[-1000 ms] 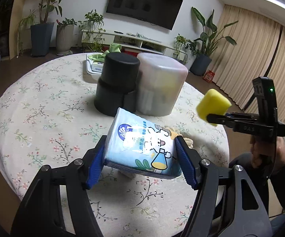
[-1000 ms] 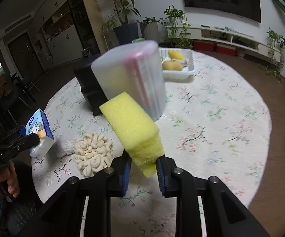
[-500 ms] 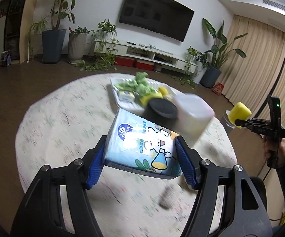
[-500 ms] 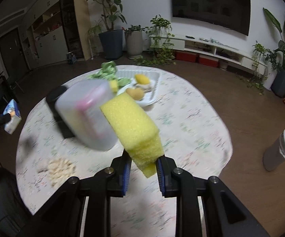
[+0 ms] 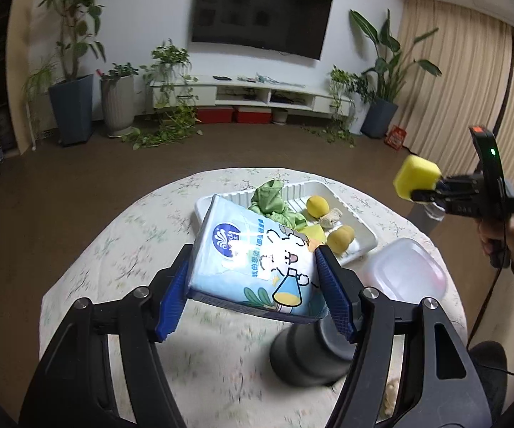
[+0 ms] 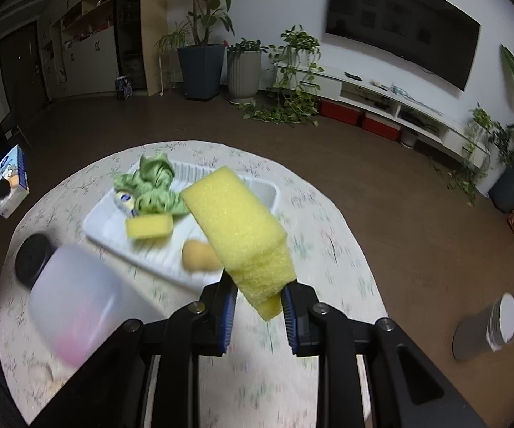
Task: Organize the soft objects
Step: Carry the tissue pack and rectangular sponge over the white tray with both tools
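My left gripper is shut on a blue tissue pack with a cartoon print, held high above the round table. My right gripper is shut on a yellow sponge, also held high; it shows in the left wrist view at the right. Below lies a white tray holding a green cloth, a second yellow sponge, a small roll and yellow round pieces.
A translucent lidded container and a black cylinder stand on the flowered tablecloth near the tray. A grey bin stands on the floor at the right. Plants and a TV shelf line the far wall.
Both grippers have risen well above the table with their loads. The tray has come into view beneath them; the containers now sit lower and nearer in both views.
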`<state>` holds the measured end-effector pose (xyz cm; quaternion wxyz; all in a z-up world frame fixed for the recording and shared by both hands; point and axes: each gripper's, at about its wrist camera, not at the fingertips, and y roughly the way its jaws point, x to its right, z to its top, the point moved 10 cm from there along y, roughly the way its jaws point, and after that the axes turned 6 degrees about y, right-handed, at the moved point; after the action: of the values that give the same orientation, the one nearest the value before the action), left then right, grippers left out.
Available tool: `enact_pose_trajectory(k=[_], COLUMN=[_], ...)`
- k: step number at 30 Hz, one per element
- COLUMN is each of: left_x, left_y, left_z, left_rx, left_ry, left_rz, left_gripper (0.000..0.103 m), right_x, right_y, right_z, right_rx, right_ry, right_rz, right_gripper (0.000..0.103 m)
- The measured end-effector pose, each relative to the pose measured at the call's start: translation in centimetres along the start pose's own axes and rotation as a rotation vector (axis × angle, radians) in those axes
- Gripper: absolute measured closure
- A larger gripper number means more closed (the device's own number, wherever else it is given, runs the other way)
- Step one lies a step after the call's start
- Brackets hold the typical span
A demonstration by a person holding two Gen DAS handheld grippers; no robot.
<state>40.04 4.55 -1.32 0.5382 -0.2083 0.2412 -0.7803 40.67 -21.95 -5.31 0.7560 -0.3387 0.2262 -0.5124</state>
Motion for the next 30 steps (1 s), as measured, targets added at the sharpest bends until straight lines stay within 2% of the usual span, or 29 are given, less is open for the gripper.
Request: enact_pose_trajectory(k=[6,13,18,22,30], left_x=[-0.6,-0.3,0.9,1.3,1.7], left_y=[4.5,8.8,11.5,12.8,14.4], left_z=[0.6,-0.3,-1.3,-1.4,-2.2], left_rx=[-0.044,-0.104,-0.162,-0.178,-0.209], left_ry=[0.028,0.070,0.128,0.141,0.159], left_rz=[-0.033,-0.099,-0.136,-0.143,-0.145], left_gripper=[0.038,0.038,0.038,0.038,0.038], right_x=[-1.5,-3.5,-5.8,-7.4,-8.0], right_y=[4.4,9.4,12.3,14.7,17.2], right_z=[2.8,4.7,5.2,5.4,4.9], right_rx=[-0.039,-0.094,-0.130,-0.158,-0.191], right_ry=[-0.053,-0.104,-0.166,-0.194,-0.202], right_rz=[0.021,0.078,0.102,0.121,0.151], right_gripper=[0.078,0.077,0.077,0.077,0.077])
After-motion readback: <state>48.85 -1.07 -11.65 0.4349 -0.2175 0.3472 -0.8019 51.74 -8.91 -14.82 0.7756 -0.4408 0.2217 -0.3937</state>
